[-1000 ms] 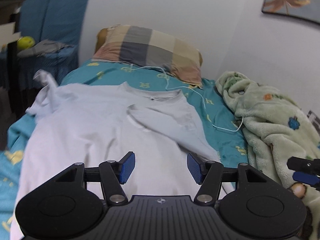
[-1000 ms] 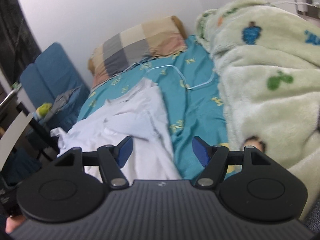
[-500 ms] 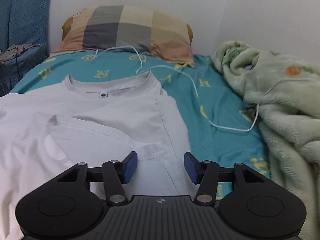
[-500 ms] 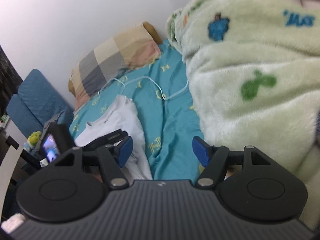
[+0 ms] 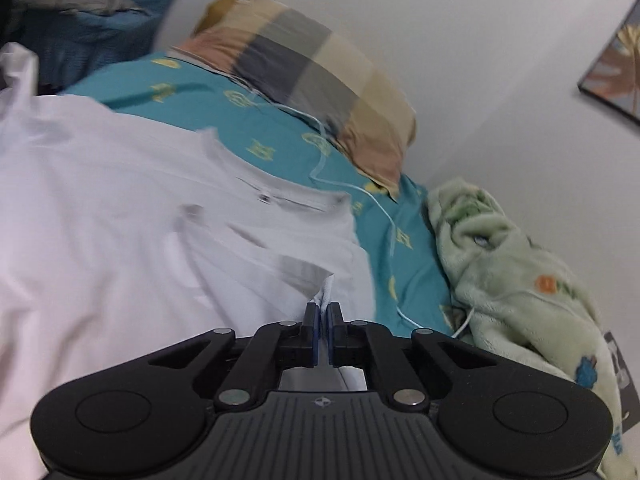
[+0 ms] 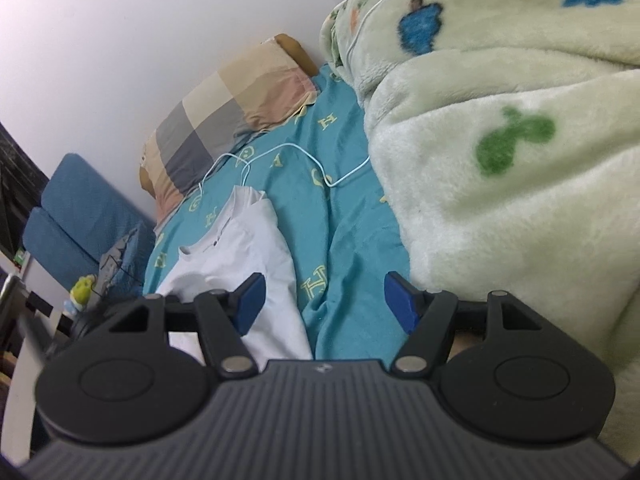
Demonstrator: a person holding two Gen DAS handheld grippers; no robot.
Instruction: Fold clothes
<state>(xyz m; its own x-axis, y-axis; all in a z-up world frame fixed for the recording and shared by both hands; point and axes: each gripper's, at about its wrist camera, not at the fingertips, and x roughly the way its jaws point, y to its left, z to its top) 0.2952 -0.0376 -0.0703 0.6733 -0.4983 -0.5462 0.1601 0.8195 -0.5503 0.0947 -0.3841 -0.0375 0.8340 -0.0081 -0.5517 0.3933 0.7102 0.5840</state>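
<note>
On the teal bed sheet (image 5: 276, 136) lies the white shirt (image 5: 120, 216) — the left tongs (image 5: 323, 320) are clamped on a fold of its fabric. Right tongs (image 6: 323, 304) hang wide and empty — beside the green blanket (image 6: 500, 160).

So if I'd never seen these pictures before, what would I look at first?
Probably the big white T-shirt spread over the teal bedsheet, with the left gripper shut on a little pinch of its cloth. Next, the fluffy pale green blanket with cartoon prints, heaped along the wall side of the bed. Then the checked pillow at the head of the bed.
</note>
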